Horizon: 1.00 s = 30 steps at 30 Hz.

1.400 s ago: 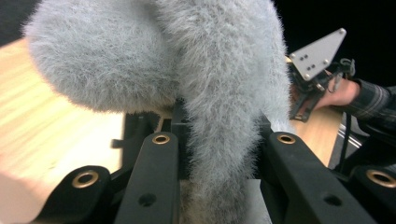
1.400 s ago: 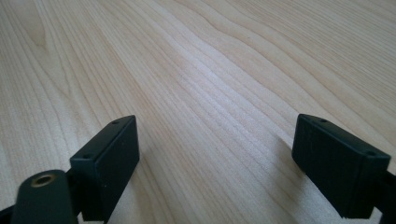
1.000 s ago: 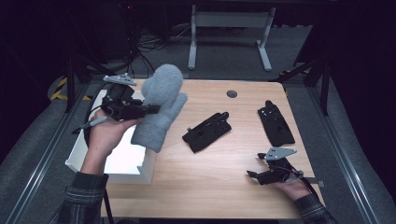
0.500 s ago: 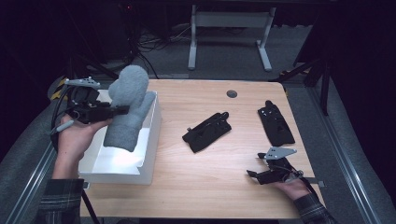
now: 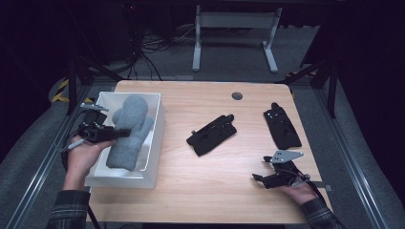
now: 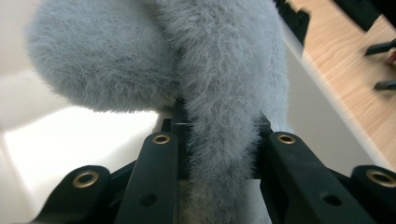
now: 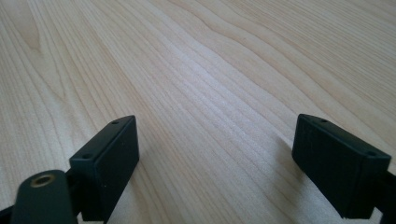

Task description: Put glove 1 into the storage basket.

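Left tool is clamped on the fluffy grey mitten, pinching it near the middle, and the mitten hangs inside the white bin at the worktop's left edge. Right tool sits low on the wood with jaws wide apart, nothing between them. Two black gloves lie farther out.

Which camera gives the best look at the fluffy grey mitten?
The high view: it shows the whole grey mitten lying in the white bin. The left gripper view shows a close patch of fur pinched between black fingers. The right gripper view shows bare table.
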Tool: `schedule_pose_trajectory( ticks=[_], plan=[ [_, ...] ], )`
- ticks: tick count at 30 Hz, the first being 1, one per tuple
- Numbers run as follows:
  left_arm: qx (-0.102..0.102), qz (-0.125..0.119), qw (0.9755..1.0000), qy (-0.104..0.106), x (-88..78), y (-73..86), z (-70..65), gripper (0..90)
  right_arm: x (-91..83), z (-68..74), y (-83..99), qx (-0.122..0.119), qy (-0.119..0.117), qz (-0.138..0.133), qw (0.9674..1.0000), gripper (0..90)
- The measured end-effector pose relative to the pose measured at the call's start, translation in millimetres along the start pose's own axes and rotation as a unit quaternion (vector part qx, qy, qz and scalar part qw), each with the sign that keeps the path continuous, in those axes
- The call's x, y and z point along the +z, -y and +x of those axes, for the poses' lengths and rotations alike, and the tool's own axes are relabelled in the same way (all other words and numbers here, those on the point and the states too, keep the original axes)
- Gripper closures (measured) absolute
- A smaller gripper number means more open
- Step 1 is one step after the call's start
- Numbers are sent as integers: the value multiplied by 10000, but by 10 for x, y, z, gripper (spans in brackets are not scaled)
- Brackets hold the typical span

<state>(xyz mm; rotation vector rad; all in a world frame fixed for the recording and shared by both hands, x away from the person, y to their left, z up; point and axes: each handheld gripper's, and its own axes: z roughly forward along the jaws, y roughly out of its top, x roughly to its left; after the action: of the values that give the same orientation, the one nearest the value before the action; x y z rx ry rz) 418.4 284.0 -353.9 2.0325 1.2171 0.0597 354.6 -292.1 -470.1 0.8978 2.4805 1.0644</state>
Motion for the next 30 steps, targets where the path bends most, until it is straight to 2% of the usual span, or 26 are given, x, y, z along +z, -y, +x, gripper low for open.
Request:
schedule_pose_trajectory(
  ticks=[8,13,15,17,19,20,23,24,25,27,30],
  plan=[
    [-213,315,9992,99,361,107,177,722,1,-1,-1,4,10,0,10000,150],
    [-399,606,9973,-69,562,150,317,666,0,0,-1,9,8,3,10000,150],
    [-446,726,9962,-167,624,180,379,607,1,-1,-1,5,9,0,10000,150],
    [-547,722,9954,-324,644,203,421,531,1,-1,-1,5,10,0,10000,150],
    [-525,699,9951,-457,638,206,420,460,1,-1,-1,5,11,1,10000,150],
    [-506,645,9952,-539,629,207,413,414,1,-1,-1,5,10,1,10000,150],
    [-489,440,9960,-612,562,190,388,287,1,-1,-1,6,10,0,10000,150],
    [-489,440,9960,-612,562,190,388,274,1,-1,-1,6,10,0,10000,150],
    [-473,322,9963,-636,522,169,362,274,1,-2,-1,2,9,0,10000,150],
    [-351,160,9968,-701,437,105,294,227,1,-1,-1,5,11,1,10000,150],
    [-199,-5,9977,-655,324,6,188,212,1,-1,-1,5,10,1,10000,150]
  ],
)
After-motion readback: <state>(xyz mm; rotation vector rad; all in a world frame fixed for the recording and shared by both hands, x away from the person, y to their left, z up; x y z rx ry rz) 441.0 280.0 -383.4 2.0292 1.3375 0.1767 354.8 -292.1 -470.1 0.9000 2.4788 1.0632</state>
